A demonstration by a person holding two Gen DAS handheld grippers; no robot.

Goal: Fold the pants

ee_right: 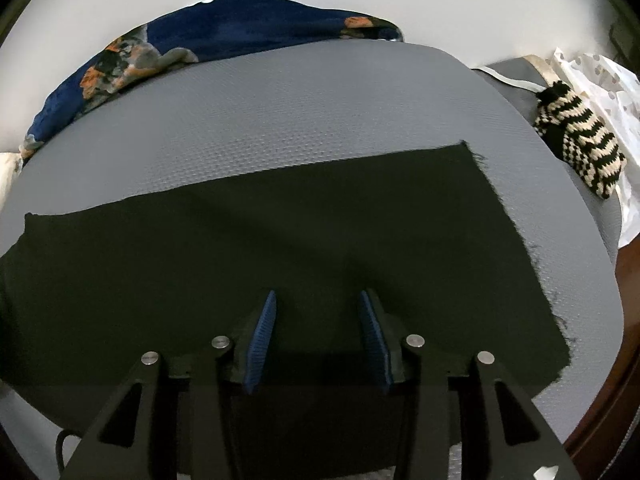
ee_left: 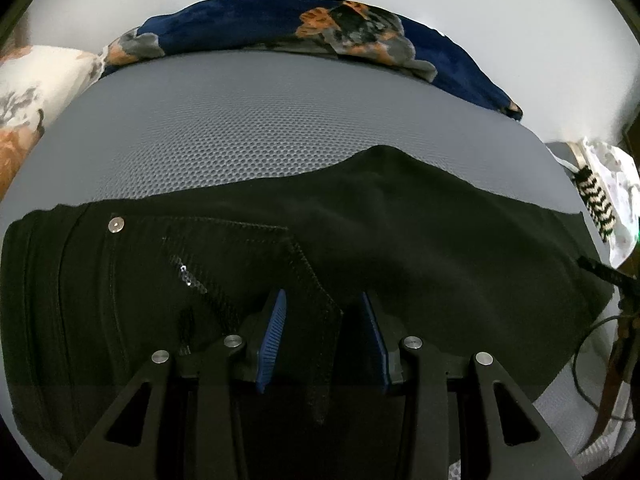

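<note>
Black pants point(ee_left: 400, 220) lie flat across a grey mesh mat point(ee_left: 260, 132). The left wrist view has their waist end, with a silver rivet point(ee_left: 116, 224) and a stitched back pocket point(ee_left: 248, 256) carrying dark sequins. My left gripper point(ee_left: 323, 294) hovers over the pocket's corner, blue pads apart, nothing pinched. In the right wrist view the leg part of the pants point(ee_right: 280, 220) ends in a frayed hem point(ee_right: 516, 248) at the right. My right gripper point(ee_right: 317, 293) stands open just over the cloth, holding nothing.
A navy floral blanket point(ee_left: 280, 24) point(ee_right: 224, 28) lies bunched along the mat's far edge. A black-and-cream striped knit piece point(ee_right: 576, 144) and a white plastic bag point(ee_right: 600, 76) sit off the mat's right end. A floral pillow point(ee_left: 32, 80) is far left. Brown wood point(ee_right: 624, 320) borders the right.
</note>
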